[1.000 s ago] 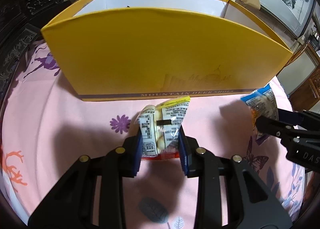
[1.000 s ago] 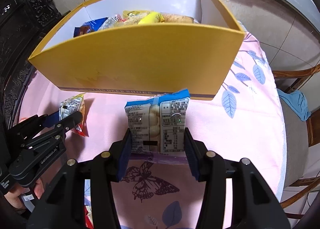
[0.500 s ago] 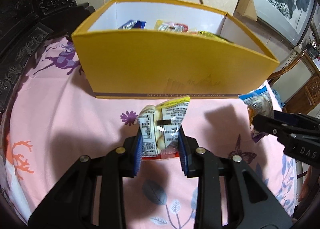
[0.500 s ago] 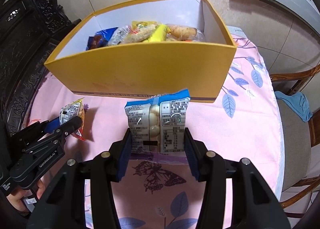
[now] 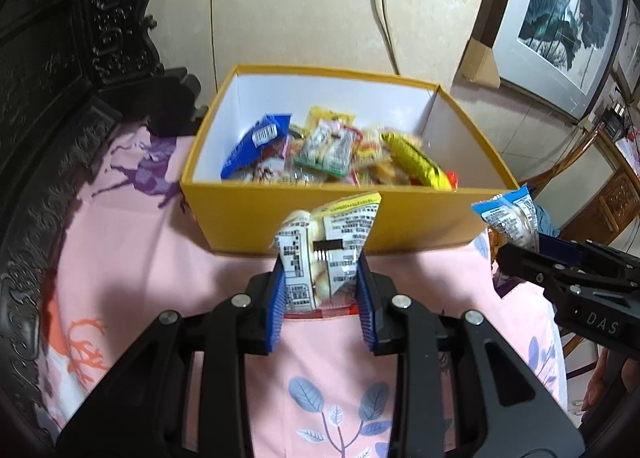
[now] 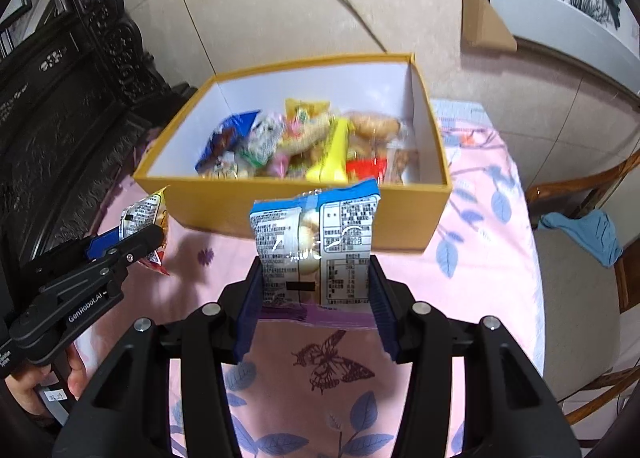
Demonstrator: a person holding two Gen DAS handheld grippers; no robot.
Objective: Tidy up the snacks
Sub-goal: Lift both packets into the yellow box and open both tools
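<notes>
The yellow box (image 5: 400, 218) looks like matt cardboard with a smooth white paper lining, and it stands on a soft pink printed cloth (image 5: 132, 258). The yellow-edged packet (image 5: 328, 254) and the blue-topped packet (image 6: 316, 242) are glossy, crinkled plastic film that catches the light, as are the wrappers heaped in the box. Both grippers are matt black plastic with ribbed blue pads (image 6: 250, 314) and small shiny metal rivets; the furniture (image 5: 60, 58) behind is dark carved wood with a dull sheen.
</notes>
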